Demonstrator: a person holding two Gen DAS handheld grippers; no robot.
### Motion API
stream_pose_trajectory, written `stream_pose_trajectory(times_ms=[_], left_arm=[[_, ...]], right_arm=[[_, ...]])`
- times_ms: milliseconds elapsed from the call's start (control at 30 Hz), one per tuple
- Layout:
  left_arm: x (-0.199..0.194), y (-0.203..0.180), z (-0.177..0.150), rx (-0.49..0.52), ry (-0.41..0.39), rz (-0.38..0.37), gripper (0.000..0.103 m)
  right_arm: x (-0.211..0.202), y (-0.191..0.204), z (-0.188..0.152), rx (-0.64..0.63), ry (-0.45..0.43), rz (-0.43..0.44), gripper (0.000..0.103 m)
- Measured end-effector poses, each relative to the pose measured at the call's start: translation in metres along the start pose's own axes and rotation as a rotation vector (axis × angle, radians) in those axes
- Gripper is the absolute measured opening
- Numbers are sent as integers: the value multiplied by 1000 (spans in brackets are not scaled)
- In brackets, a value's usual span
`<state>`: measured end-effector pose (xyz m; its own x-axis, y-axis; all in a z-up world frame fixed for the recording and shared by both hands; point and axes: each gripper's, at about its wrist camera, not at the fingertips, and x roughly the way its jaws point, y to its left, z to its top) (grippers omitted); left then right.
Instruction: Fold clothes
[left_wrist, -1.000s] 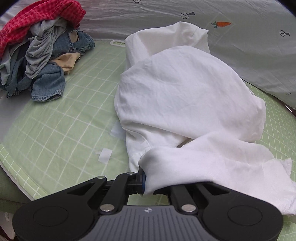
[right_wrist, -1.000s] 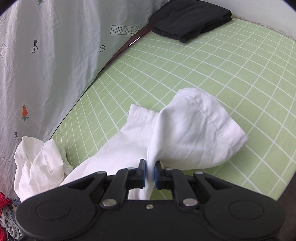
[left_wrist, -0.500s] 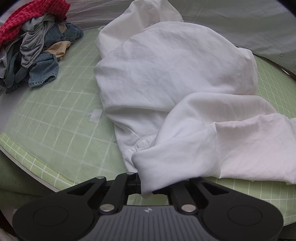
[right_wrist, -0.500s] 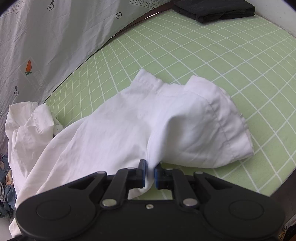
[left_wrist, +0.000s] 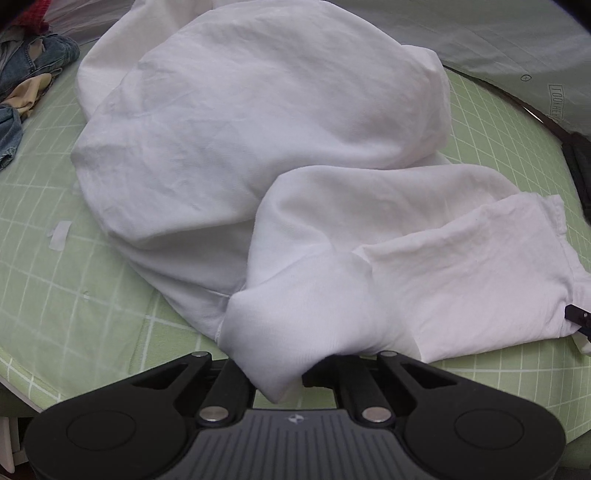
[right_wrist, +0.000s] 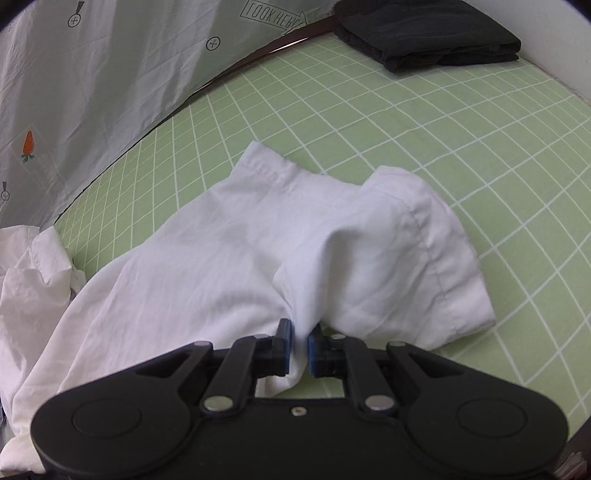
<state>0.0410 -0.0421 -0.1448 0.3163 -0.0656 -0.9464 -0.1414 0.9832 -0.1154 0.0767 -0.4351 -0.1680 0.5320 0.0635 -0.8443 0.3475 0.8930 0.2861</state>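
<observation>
A boxed arrow label reading "LOOK HERE" is showing at the top of the pale grey printed sheet (right_wrist: 110, 92) hanging behind the bed, in the right wrist view (right_wrist: 275, 16). In the left wrist view the same boxed label (left_wrist: 555, 101) is standing on end, only partly readable

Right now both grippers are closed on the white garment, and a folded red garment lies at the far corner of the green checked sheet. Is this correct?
Not quite. The folded garment at the far corner of the green checked sheet is black, not red, as the right wrist view shows. The rest holds: the left gripper and the right gripper are both closed on the white garment.
</observation>
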Motion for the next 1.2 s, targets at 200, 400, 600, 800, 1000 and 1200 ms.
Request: stream_pose_trajectory(times_ms=[200, 400, 600, 800, 1000, 1200], left_arm=[[31, -72, 41, 158, -2, -116, 6], [34, -94, 68, 175, -7, -218, 7], [2, -56, 56, 161, -40, -280, 28], [-33, -9, 63, 160, -187, -177, 67], [-44, 41, 78, 144, -214, -149, 80], [-58, 114, 103, 75, -281, -115, 80]], right_arm=[[25, -22, 62, -42, -104, -130, 9], [30, -33, 102, 22, -161, -183, 12], [2, -10, 69, 17, -177, -180, 51], [-4, 31, 23, -6, -129, -161, 85], [-8, 95, 5, -70, -140, -134, 97], [0, 143, -12, -68, -124, -118, 98]])
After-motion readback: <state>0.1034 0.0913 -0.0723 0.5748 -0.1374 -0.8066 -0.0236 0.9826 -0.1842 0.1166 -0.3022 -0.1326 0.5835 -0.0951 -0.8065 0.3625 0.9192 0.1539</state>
